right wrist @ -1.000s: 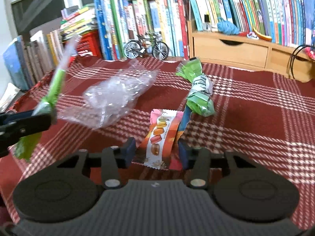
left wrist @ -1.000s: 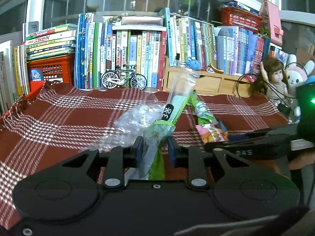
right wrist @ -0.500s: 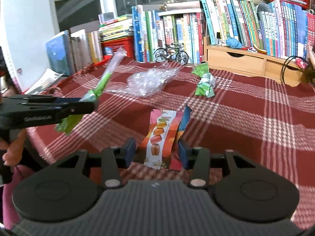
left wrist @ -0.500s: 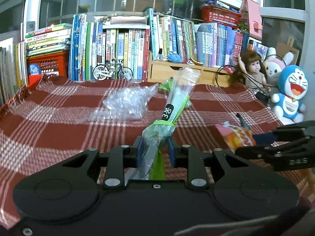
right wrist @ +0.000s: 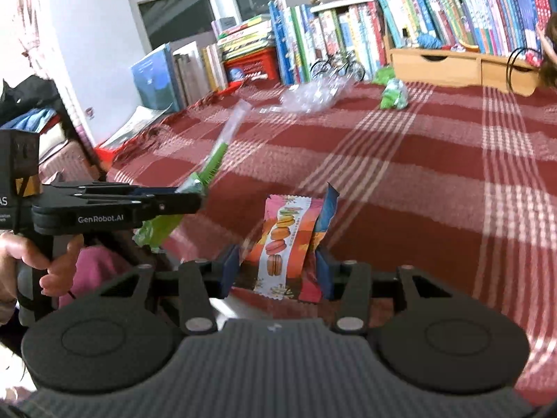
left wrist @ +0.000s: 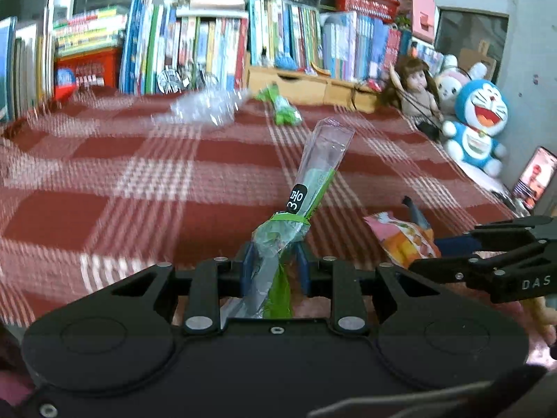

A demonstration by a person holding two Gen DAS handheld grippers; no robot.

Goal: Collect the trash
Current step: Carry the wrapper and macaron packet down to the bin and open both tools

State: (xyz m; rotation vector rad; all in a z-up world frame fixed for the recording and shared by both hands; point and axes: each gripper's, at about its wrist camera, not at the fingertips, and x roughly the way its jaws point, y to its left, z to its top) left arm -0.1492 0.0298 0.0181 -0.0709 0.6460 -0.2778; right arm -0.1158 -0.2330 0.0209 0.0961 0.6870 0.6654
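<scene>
Left hand-held gripper (left wrist: 273, 264) pinching green wrapper (left wrist: 306, 188), right hand-held gripper (right wrist: 276, 271) clasping macaron packet (right wrist: 283, 244)

We see a surface covered by a red and white plaid cloth (left wrist: 216, 160), blurred in both views. Toward its far edge lies a crumpled clear plastic wrapper (left wrist: 205, 108), and just beside it, toward the right, a green wrapper (left wrist: 283, 113). Along the far edge stand a row of books (left wrist: 195, 48), a red crate (left wrist: 87, 66), a small model bicycle (right wrist: 336, 64) and a wooden drawer box (right wrist: 456, 66). At the far right corner sit a doll (left wrist: 414, 90) and plush toys (left wrist: 477, 122).
</scene>
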